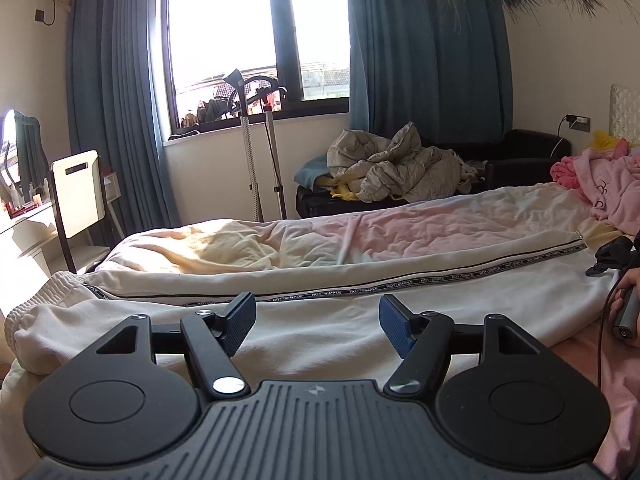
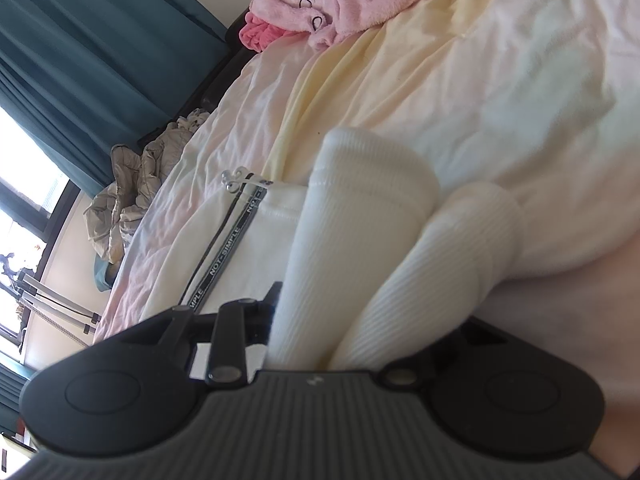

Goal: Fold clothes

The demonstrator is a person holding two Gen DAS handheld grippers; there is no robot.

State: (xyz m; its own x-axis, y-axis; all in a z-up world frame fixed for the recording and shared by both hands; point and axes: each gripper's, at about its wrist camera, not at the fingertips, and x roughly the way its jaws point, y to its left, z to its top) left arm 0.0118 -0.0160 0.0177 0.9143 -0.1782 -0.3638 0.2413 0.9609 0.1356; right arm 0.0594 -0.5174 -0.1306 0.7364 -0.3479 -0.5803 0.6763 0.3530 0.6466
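Observation:
White sweatpants [image 1: 328, 332] lie lengthwise across the bed, with a black lettered stripe [image 1: 384, 288] along the side and the elastic waistband [image 1: 36, 304] at the left. My left gripper [image 1: 316, 312] hovers just above the middle of the legs, its blue pads wide apart with nothing between them. In the right wrist view my right gripper [image 2: 332, 332] is shut on the two ribbed ankle cuffs [image 2: 360, 208], which stick up between the jaws and hide the right finger. The same stripe [image 2: 224, 256] runs off to the left there. The right gripper [image 1: 612, 256] and the hand [image 1: 626, 300] holding it show at the right edge of the left wrist view.
A pale pink and cream sheet [image 1: 360, 236] covers the bed. A fluffy pink garment [image 1: 608, 184] lies at the bed's head end. Beyond the bed stand a black sofa with a crumpled grey quilt [image 1: 400, 168], a steamer stand [image 1: 252, 152], and a chair [image 1: 78, 196] by a dressing table.

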